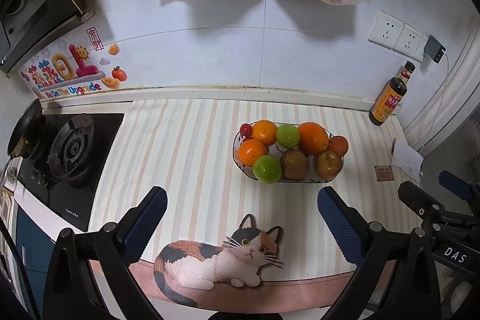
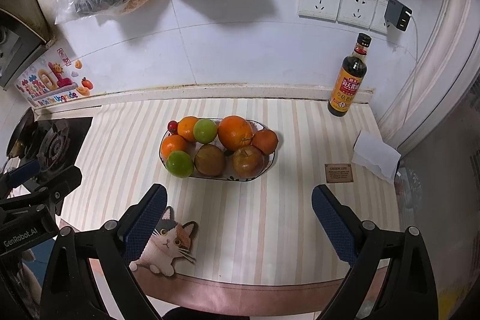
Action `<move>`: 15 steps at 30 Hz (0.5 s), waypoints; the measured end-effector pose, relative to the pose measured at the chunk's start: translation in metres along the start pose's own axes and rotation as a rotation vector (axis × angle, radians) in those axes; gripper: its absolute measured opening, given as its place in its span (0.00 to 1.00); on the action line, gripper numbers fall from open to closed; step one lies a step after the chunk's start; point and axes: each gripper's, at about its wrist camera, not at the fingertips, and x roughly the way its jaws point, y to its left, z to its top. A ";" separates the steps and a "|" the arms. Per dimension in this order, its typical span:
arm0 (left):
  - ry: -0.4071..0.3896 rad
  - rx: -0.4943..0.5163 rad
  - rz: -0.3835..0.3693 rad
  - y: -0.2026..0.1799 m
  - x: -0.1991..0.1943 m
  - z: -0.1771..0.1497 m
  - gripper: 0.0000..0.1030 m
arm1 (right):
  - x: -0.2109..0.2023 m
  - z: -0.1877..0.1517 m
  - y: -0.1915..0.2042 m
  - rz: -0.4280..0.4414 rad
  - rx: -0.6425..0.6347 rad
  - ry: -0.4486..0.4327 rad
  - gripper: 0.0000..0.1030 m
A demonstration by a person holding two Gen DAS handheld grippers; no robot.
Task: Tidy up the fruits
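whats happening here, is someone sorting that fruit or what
A person holds a two-finger gripper in each hand over a striped mat on a kitchen counter. The left gripper and right gripper are both open and hold nothing. Ahead of them sits a plate piled with fruit: oranges, two green fruits, two brown fruits and small red ones. Nothing has been picked up yet. A sauce bottle stands by the wall, and a stove is on the left.
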 end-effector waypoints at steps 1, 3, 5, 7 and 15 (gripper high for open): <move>0.000 -0.001 0.000 0.000 0.000 0.000 1.00 | 0.000 0.000 0.000 0.000 -0.001 0.001 0.96; -0.003 -0.001 0.002 0.001 -0.001 -0.001 1.00 | 0.000 0.000 0.000 0.002 -0.001 0.001 0.96; -0.003 0.001 0.002 0.001 -0.001 -0.001 1.00 | 0.000 -0.001 0.001 0.002 -0.003 0.000 0.96; -0.003 0.002 0.003 0.001 -0.002 -0.002 1.00 | 0.000 -0.001 0.001 0.001 -0.003 0.000 0.96; -0.002 0.010 0.011 0.000 -0.001 -0.003 1.00 | 0.000 -0.003 0.000 0.000 -0.005 0.003 0.96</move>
